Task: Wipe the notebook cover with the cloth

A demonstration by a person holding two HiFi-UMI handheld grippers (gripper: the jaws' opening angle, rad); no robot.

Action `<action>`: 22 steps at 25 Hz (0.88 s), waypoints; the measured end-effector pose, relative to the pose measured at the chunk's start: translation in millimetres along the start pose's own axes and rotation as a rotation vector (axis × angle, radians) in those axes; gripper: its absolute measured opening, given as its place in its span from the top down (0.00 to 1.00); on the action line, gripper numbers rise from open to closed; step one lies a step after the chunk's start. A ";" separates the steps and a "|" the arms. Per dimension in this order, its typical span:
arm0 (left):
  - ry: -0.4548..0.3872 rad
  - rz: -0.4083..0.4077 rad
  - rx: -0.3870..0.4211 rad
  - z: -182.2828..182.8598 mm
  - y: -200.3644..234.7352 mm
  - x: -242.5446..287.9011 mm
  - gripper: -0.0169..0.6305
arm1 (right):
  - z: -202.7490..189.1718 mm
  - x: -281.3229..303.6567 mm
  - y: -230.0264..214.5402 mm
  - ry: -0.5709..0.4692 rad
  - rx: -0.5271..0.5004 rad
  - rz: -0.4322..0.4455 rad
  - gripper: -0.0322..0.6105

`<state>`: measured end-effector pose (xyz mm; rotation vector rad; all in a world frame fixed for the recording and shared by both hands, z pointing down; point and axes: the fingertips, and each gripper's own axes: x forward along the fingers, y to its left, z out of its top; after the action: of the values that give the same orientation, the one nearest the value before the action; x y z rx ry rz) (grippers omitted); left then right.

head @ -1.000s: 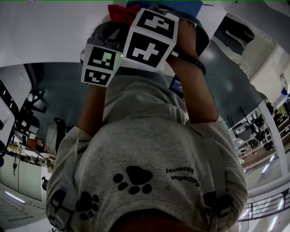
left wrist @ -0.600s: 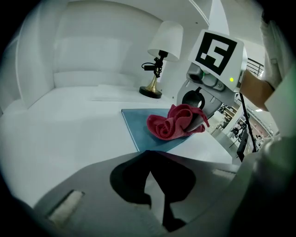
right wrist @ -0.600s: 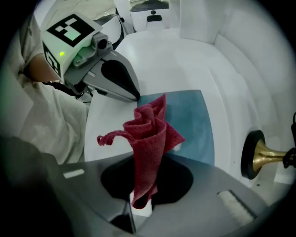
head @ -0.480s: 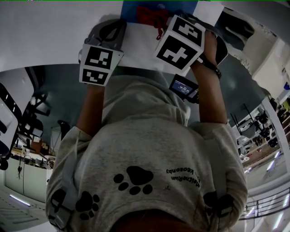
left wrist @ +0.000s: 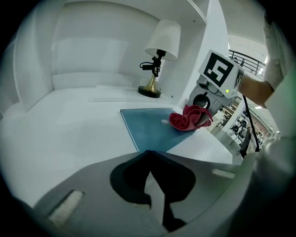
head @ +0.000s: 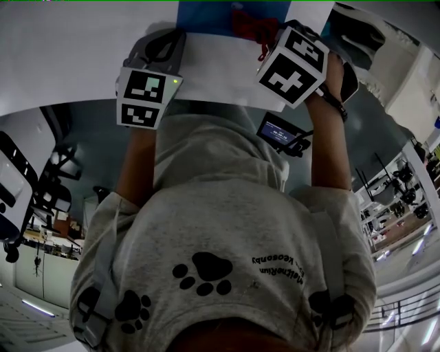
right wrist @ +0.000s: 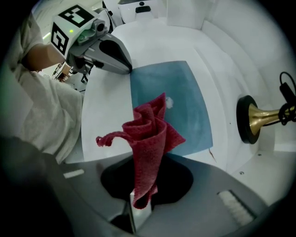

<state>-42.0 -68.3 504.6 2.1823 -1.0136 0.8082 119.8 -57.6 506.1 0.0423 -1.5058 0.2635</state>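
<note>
Head view: the blue notebook [head: 220, 14] lies flat at the far side of the white table [head: 69, 55]; the left gripper [head: 165, 41] reaches to its left side and the right gripper [head: 271, 41] brings the red cloth [head: 246, 24] onto its right part, so the 2 tools flank the book.

Left gripper view: the jaws are pressed together with nothing between them; the notebook's near corner lies just beyond their tip; I judge this gripper is set there to keep the book from sliding under the wipe, though I cannot tell whether it touches; the cloth seems to rest on the cover near its right edge; a lamp [left wrist: 159, 55] stands far behind, apart from the notebook.

Right gripper view: the jaws are clamped on 1 end of the cloth, which stands out ahead in a bunched fold with a loose tail to the left; pinching it low probably leaves a soft pad free to rub the cover; most of the cover lies open ahead of it.
</note>
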 end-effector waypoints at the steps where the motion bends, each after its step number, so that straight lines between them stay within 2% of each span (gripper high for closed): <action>1: 0.000 0.001 0.002 -0.1 -0.3 -0.1 0.98 | -4.0 0.3 -0.2 0.003 0.006 -0.001 0.87; 11: 0.004 0.010 0.017 -2.4 1.7 0.6 0.98 | -34.0 8.0 -3.2 0.046 0.052 -0.013 0.87; 22: 0.014 0.006 0.009 -3.1 2.9 0.5 0.98 | -83.4 11.2 0.3 0.093 0.173 -0.002 0.87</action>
<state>-45.0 -67.8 507.7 2.1798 -1.0120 0.8309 201.9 -39.8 511.3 0.1675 -1.3871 0.3885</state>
